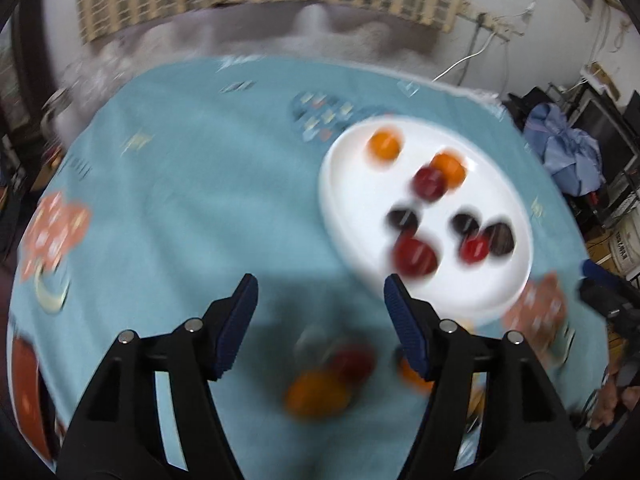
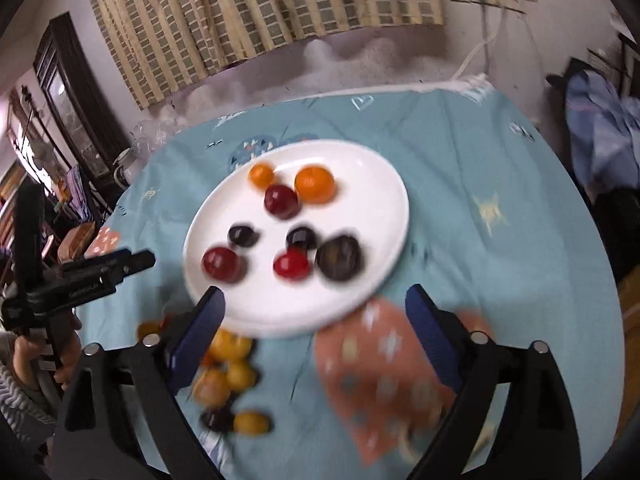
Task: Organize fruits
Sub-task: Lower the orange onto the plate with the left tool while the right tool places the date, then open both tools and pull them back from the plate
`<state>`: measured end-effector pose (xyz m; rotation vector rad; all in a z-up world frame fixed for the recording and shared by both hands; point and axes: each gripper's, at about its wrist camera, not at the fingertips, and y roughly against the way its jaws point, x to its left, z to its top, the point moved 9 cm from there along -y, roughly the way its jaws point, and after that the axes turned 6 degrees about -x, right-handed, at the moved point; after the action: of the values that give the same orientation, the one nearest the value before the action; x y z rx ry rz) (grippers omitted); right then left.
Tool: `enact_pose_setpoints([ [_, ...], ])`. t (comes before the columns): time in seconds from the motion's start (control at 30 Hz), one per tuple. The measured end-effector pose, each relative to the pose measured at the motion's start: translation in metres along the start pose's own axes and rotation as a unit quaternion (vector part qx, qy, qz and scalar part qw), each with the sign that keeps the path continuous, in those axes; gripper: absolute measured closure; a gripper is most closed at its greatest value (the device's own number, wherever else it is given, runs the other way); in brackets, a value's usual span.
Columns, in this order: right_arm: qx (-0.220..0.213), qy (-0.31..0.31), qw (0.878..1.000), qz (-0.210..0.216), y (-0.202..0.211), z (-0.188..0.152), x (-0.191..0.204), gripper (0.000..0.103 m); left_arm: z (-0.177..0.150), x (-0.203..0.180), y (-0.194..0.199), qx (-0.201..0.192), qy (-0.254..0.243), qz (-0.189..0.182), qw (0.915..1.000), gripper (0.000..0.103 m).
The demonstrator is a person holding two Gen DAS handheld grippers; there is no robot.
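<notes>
Left hand-held gripper [image 1: 320, 292] hovered with jaws apart, nothing between them, above loose fruits [image 1: 320, 384] on the blue tablecloth [image 1: 160, 200]. Right of it lay the white plate [image 2: 360, 168], carrying orange, red and dark fruits. Right hand-held gripper [image 2: 316, 300] stood wide apart and empty at the plate's near rim. More loose fruits [image 2: 228, 376] lay below its left finger.

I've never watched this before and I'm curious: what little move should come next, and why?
Probably lower the left gripper onto the loose fruit just below it. Its jaws stand open with nothing between them, and that pile sits on the cloth, while the white plate already holds seven pieces.
</notes>
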<state>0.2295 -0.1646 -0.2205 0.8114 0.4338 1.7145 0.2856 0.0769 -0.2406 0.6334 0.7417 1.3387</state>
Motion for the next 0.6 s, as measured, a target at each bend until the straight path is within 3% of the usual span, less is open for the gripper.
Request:
enact_pose_setpoints([
  [0.23, 0.042, 0.016, 0.999, 0.027, 0.034, -0.064, 0.037, 0.011, -0.067, 0.020, 0.021, 0.034, 0.004, 0.017, 0.9993, 0.036],
  [0.4, 0.056, 0.054, 0.997, 0.029, 0.043, -0.075, 0.059, 0.011, -0.072, 0.006, 0.016, 0.034, -0.014, 0.009, 0.9993, 0.036],
  [0.6, 0.053, 0.039, 0.998, 0.006, 0.055, -0.079, 0.045, 0.011, -0.070, 0.001, -0.005, 0.043, -0.016, -0.002, 0.9989, 0.036],
])
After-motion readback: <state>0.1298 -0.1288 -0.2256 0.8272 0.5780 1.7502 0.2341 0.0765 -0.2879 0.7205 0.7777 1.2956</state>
